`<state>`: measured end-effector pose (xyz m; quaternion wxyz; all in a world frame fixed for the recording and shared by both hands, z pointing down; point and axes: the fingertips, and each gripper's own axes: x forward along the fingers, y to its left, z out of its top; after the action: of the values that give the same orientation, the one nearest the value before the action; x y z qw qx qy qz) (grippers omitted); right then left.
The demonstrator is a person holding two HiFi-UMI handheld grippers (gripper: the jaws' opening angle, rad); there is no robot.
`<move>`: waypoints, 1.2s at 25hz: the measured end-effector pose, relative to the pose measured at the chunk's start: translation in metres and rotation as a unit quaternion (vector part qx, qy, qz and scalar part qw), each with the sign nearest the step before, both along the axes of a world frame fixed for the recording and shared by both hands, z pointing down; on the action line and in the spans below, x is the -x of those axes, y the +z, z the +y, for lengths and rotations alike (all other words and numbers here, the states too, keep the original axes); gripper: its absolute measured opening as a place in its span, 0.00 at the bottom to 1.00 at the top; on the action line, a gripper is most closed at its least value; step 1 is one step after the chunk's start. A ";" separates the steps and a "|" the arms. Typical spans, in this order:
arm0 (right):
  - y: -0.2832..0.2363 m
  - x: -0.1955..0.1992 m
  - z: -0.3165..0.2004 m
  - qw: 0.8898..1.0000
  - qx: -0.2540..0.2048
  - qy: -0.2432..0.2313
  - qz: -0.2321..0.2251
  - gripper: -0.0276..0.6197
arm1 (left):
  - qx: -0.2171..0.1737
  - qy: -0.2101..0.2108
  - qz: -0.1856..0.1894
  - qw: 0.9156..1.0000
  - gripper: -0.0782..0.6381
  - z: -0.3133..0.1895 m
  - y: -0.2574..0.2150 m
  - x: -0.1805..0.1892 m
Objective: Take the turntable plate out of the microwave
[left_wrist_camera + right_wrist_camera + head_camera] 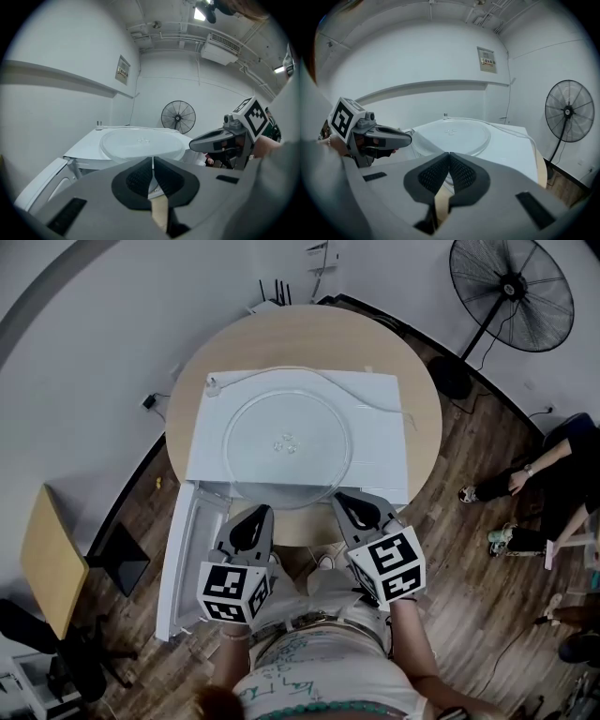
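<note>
Plate (pixel 286 442) atop microwave (pixel 380 470), cord (pixel 375 399) behind; door (pixel 178 568) open left; fan (pixel 511 292) beyond.

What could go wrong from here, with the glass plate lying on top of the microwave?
The turntable plate seems to reach past the microwave's front edge. The shut left gripper and right gripper sit close to its near rim, so a nudge might slide it off. The open door below could be bumped.

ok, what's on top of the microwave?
The clear turntable plate lies flat on the microwave, its near rim past the front edge; a white cable runs behind it. The cavity underneath is covered, can't see in.
</note>
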<state>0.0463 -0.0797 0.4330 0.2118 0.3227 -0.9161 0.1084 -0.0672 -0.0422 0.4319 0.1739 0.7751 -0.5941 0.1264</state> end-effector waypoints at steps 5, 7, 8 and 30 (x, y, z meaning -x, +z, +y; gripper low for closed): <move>0.004 0.001 -0.004 1.000 0.013 0.018 0.004 0.03 | 0.008 0.036 0.011 0.999 0.14 -0.002 0.001 -0.005; 0.007 0.001 -0.005 0.999 0.020 0.029 0.004 0.03 | 0.011 0.052 0.009 0.999 0.14 -0.001 0.001 -0.006; 0.008 0.001 -0.006 0.999 0.022 0.034 0.005 0.03 | 0.012 0.059 0.009 0.998 0.14 -0.002 0.001 -0.007; 0.016 0.017 -0.019 0.996 0.034 0.072 0.031 0.03 | 0.012 0.106 0.012 0.994 0.14 -0.014 0.004 0.004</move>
<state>0.0290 -0.0992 0.4488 0.2421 0.3836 -0.8794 0.1444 -0.0717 -0.0565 0.4357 0.1761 0.8329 -0.5049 0.1425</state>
